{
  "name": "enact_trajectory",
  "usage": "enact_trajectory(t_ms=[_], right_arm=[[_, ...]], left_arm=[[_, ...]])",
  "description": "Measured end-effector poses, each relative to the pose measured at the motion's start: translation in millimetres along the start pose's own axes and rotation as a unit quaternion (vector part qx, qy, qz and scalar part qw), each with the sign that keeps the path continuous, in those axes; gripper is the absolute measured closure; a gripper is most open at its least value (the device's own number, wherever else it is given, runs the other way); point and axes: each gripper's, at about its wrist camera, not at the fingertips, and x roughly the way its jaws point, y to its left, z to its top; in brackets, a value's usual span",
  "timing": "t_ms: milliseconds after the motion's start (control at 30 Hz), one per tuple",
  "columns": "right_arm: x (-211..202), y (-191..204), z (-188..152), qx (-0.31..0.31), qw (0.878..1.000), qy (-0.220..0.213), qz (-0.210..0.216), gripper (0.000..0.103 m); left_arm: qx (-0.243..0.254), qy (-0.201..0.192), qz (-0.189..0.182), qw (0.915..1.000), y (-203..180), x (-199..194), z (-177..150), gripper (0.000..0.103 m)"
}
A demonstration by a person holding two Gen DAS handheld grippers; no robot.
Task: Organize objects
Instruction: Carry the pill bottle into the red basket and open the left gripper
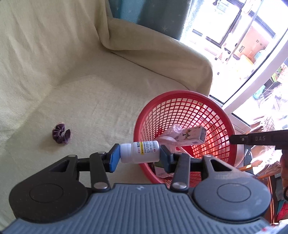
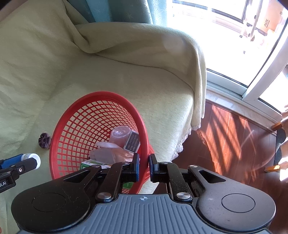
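My left gripper [image 1: 139, 153] is shut on a white pill bottle [image 1: 142, 151], held sideways just over the near-left rim of a red mesh basket [image 1: 180, 92]. The basket stands on a sofa draped in a pale yellow blanket [image 1: 81, 90]. Inside it lie a small printed box [image 1: 194, 135], a clear plastic bottle [image 1: 177, 128] and a green box [image 2: 90, 164]. My right gripper [image 2: 144, 166] pinches the basket's near rim [image 2: 145, 144] between its pads. A purple scrunchie [image 1: 61, 135] lies on the seat left of the basket. The bottle's cap [image 2: 33, 157] also shows at the right wrist view's left edge.
The sofa's armrest [image 2: 153, 54] rises behind the basket, with a teal curtain [image 1: 144, 12] beyond it. A wooden floor [image 2: 234, 140] drops off to the right of the sofa, below a bright window [image 2: 207, 27]. Open seat cushion spreads to the left.
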Motion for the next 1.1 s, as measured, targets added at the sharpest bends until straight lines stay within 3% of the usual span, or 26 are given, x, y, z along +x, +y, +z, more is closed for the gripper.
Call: enact_trajectory(t_ms=[400, 467, 567, 1100], right_arm=[[-5, 0, -4, -0.001, 1.0, 0.0, 0.015, 0.095], [-6, 1, -4, -0.002, 1.0, 0.0, 0.016, 0.095], [-7, 1, -4, 0.0, 1.0, 0.0, 0.017, 0.095], [-8, -4, -5, 0.008, 1.0, 0.003, 0.009, 0.095]], left_arm=[[0.022, 0.006, -0.053, 0.9983, -43, 14, 7, 0.061], [0.022, 0.007, -0.067, 0.9975, -46, 14, 8, 0.048], [0.034, -0.003, -0.066, 0.9973, -49, 10, 8, 0.043], [-0.015, 0.026, 0.018, 0.9994, 19, -1, -20, 0.043]])
